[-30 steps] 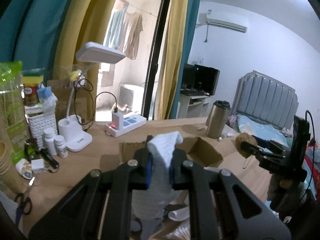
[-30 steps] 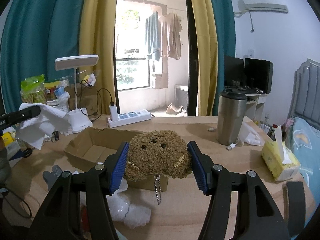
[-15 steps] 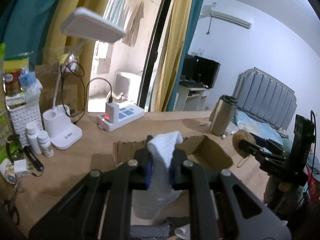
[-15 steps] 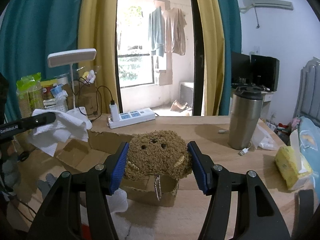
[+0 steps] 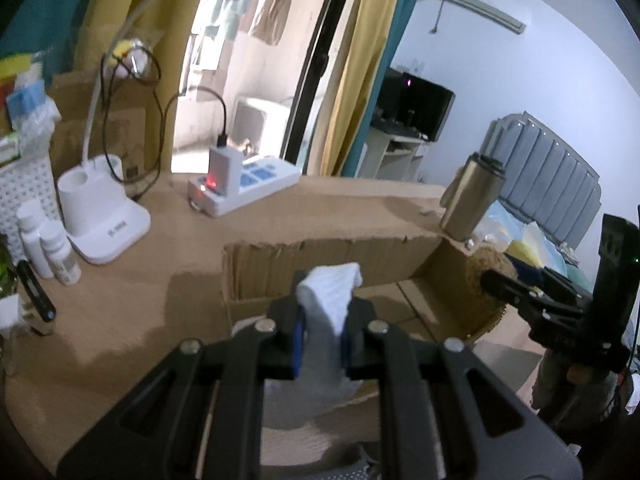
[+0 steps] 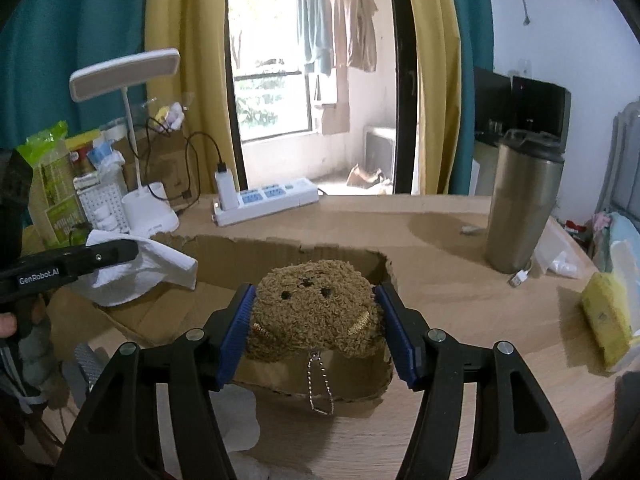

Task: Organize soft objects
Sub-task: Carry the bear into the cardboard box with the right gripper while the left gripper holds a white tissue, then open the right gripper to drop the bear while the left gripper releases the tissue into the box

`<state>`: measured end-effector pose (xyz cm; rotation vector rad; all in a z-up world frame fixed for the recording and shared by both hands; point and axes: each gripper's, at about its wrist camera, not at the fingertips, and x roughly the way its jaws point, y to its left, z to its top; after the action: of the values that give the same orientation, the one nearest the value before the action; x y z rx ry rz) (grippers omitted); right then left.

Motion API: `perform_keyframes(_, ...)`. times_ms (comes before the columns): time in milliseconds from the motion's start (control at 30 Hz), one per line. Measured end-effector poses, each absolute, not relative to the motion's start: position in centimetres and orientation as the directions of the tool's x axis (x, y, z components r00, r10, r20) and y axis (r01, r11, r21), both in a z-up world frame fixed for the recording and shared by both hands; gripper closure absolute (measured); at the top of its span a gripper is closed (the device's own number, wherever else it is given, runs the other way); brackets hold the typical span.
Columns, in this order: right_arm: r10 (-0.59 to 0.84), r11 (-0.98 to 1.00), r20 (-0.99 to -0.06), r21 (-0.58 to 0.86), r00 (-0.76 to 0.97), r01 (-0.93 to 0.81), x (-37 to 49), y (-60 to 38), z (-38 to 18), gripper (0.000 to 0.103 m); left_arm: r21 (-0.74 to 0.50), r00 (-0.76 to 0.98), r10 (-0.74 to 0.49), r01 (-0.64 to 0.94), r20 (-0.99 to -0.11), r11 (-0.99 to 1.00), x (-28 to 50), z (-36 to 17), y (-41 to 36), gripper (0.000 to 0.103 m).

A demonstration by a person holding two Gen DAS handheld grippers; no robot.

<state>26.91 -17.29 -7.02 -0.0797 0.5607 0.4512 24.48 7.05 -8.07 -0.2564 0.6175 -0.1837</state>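
Blue pads on my left gripper [image 5: 322, 330] are pinched tight on a white cloth [image 5: 330, 300], which bunches above the fingers and hangs grey-shadowed below them, just over the near edge of the open cardboard box [image 5: 320, 258]. My right gripper [image 6: 316, 330] is clamped on a brown plush toy [image 6: 314, 306], held above the box's near wall [image 6: 304, 380] with its bead chain [image 6: 318, 388] dangling in front of the cardboard.

Around the box on the wooden table [image 5: 120, 312]: a white power strip [image 5: 244, 188] with a charger and red light, a white desk lamp [image 5: 102, 216], two small white bottles [image 5: 48, 246] and a perforated white basket [image 5: 22, 196] at the left; a steel tumbler [image 6: 522, 200] stands well apart to the right, with a yellow tissue pack [image 6: 604, 328] near the right edge. The box's torn far wall partly screens its floor.

The plush is shaggy, rounded, with dark stitched eyes and nose and gold patches at its lower sides. The cloth is textured and crumpled.

The right wrist view alone shows the plush face, the chain and the cloth's spread folds; the left wrist view shows only the plush's side behind the right fingers.
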Motion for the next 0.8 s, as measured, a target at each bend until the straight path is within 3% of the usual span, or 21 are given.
perform_keyframes(167,0.397,0.894,-0.563,0.056,0.725,-0.446,27.5,-16.8,-7.7,0.034,-0.291,0.760,-0.246,0.078,-0.601,0.953,25.3,-9.2,6.8,0.086)
perform_keyframes(300,0.405,0.891,-0.555,0.061,0.727,-0.450,27.3,-16.8,-7.7,0.030,-0.287,0.765,-0.249,0.088,-0.594,0.954,24.8,-8.8,6.7,0.074)
perform_keyframes(333,0.403,0.893,-0.546,0.058,0.734,-0.447,27.1,-16.9,-7.5,0.028,-0.282,0.767,-0.250,0.094,-0.591,0.955,24.6,-8.6,6.5,0.065)
perform_keyframes(367,0.404,0.893,-0.537,0.056,0.741,-0.447,26.9,-17.0,-7.3,0.027,-0.278,0.770,-0.253,0.102,-0.586,0.955,24.4,-8.3,6.3,0.047)
perform_keyframes(433,0.405,0.894,-0.521,0.052,0.752,-0.445,26.6,-17.2,-6.9,0.026,-0.287,0.780,-0.271,0.122,-0.564,0.950,23.7,-7.8,6.2,0.029)
perform_keyframes(800,0.403,0.897,-0.477,0.040,0.781,-0.439,24.3,-18.6,-5.1,0.026,-0.268,0.823,-0.250,0.123,-0.511,0.956,20.5,-5.2,6.1,0.028)
